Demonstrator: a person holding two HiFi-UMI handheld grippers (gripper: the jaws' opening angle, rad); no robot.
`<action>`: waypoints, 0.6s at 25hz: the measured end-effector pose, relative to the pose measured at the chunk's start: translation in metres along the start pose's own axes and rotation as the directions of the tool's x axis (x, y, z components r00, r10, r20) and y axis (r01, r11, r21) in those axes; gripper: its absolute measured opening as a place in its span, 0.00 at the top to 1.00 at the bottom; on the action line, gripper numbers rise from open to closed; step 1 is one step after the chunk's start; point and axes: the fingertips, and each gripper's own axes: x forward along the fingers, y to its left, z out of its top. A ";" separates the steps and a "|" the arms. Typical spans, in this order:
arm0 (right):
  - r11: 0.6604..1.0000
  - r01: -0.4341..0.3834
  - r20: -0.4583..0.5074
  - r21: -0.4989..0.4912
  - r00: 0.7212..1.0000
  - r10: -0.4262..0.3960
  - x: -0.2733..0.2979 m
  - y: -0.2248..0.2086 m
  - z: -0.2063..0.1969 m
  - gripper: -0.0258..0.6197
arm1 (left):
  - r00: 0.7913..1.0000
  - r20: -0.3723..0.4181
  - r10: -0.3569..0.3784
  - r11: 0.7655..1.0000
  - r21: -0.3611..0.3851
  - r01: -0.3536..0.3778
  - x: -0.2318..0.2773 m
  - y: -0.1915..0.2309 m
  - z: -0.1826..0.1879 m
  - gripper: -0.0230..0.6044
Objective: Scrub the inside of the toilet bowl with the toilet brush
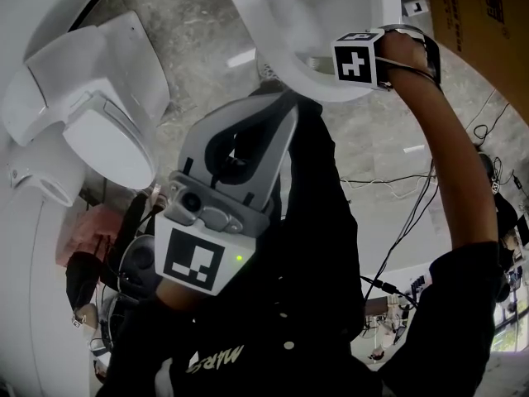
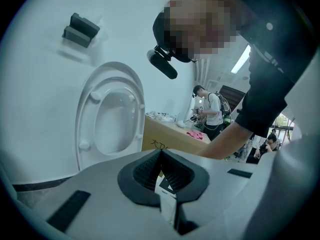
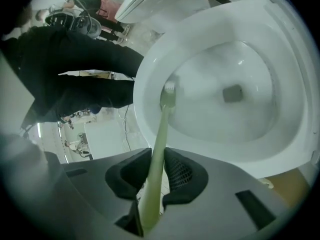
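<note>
Inside toilet bowl (image 3: 210, 126): slim pale-green toilet brush (image 3: 159, 134)

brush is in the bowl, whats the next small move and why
Probably sweep the toilet brush down and around the toilet bowl wall: the jaws of the right gripper are shut on its handle, and its head sits high near the rim.

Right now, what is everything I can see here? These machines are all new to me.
toilet bowl: one, white, below the right tool
toilet brush: one, pale green, head inside that bowl
second toilet: one, white, head view's left
cardboard box: one, brown, beyond the bowl
cables: several, black, on the grey floor
left tool: one, grey, shut, empty
right tool: one, grey, shut on the toilet brush
right arm: one, black sleeve, reaching to the bowl
</note>
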 end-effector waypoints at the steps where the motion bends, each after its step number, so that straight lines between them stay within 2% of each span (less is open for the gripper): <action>1: 1.000 -0.012 0.030 0.015 0.999 0.012 0.000 0.000 0.003 0.81 | 1.000 -0.001 -0.001 1.000 -0.001 0.001 0.001 0.000 0.000 0.92; 5: 0.989 -0.078 0.150 0.122 0.987 0.060 -0.001 0.004 0.005 0.82 | 1.000 -0.003 -0.005 1.000 -0.003 0.005 0.005 0.000 0.003 0.92; 9: 0.971 -0.129 0.259 0.203 0.963 0.073 0.009 0.011 0.011 0.81 | 1.000 -0.007 -0.020 1.000 -0.003 0.020 0.011 -0.005 0.003 0.92; 11: 0.953 -0.175 0.346 0.247 0.935 0.082 0.011 0.017 0.021 0.81 | 0.999 -0.015 -0.029 1.000 0.000 0.029 0.014 -0.008 0.002 0.92; 15: 0.906 -0.254 0.506 0.339 0.861 0.052 0.013 0.018 0.037 0.80 | 0.999 -0.023 -0.032 0.999 -0.002 0.032 0.019 -0.010 0.002 0.92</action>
